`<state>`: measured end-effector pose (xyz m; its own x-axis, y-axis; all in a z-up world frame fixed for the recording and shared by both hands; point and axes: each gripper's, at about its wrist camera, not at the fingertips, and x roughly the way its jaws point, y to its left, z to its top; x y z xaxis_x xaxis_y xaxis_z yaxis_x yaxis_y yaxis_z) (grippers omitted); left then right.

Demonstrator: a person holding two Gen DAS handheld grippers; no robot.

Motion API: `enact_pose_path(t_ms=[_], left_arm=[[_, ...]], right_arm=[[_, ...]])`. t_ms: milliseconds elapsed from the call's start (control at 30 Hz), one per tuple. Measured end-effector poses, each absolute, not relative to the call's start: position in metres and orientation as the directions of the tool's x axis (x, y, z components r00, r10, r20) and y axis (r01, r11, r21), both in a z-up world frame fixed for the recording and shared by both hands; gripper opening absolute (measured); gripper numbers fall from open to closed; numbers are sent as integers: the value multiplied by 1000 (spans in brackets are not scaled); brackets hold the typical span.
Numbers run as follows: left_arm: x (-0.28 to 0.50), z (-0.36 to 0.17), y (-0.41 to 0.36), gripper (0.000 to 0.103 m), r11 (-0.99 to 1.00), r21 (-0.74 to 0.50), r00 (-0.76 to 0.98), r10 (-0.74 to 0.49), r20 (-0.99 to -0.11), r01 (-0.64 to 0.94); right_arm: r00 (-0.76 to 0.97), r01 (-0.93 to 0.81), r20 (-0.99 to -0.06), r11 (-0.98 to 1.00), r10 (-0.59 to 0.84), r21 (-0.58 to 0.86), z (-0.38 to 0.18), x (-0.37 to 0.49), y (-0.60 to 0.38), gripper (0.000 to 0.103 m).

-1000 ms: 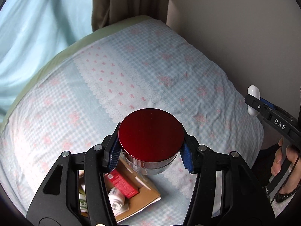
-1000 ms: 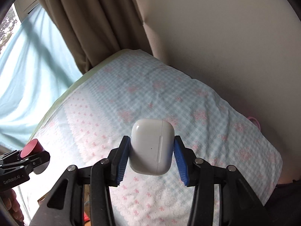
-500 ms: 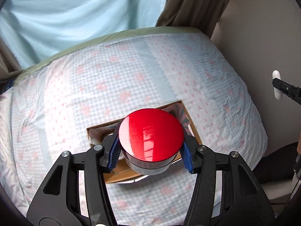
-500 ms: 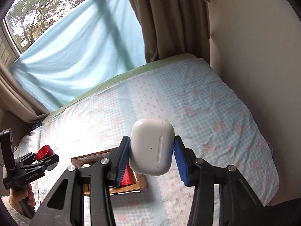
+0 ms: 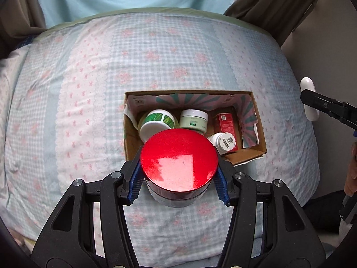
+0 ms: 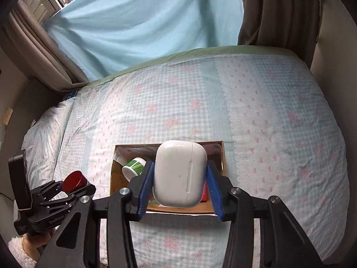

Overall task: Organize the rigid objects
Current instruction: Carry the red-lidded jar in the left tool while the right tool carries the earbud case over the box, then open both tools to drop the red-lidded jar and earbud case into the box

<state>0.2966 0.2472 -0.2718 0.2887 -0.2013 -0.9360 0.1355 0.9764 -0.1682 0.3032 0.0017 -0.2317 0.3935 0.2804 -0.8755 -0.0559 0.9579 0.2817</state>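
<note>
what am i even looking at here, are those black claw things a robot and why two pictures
No robot: a person holds a hand-held two-finger gripper in each hand, and each gripper carries a wide-angle camera looking along its fingers. That gives the two pictures.

In the left camera's picture, the left gripper is shut on a jar with a shiny red lid. In the right camera's picture, the right gripper is shut on a white earbud case; the other gripper, with the person's hand, shows at its lower left.

Below lies a bed with a blue-and-pink patterned cover. On it sits an open cardboard box holding two green-labelled tubs, a red carton and a small white bottle.
</note>
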Motion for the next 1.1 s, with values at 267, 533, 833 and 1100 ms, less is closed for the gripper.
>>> enact_pose_path(t_ms=[267,533,833,1100], left_arm=[[325,-333,218,51,973,-146,185,-179,-966,181],[340,-385,190,51,957,-106,76,-131,-988,270],[348,-405,180,51,943,-93,35,-109,-993,319],[353,-395,179,103,932,-117,74,-151,-986,342]], right_arm=[[205,-73,-930,952,306,297,-317,350,20,42],[84,-49,-939,942,334,331,-383,384,30,42],[20,-17,-937,938,347,347,-412,402,35,42],[-17,-1,-936,936,352,352,-418,406,36,90]])
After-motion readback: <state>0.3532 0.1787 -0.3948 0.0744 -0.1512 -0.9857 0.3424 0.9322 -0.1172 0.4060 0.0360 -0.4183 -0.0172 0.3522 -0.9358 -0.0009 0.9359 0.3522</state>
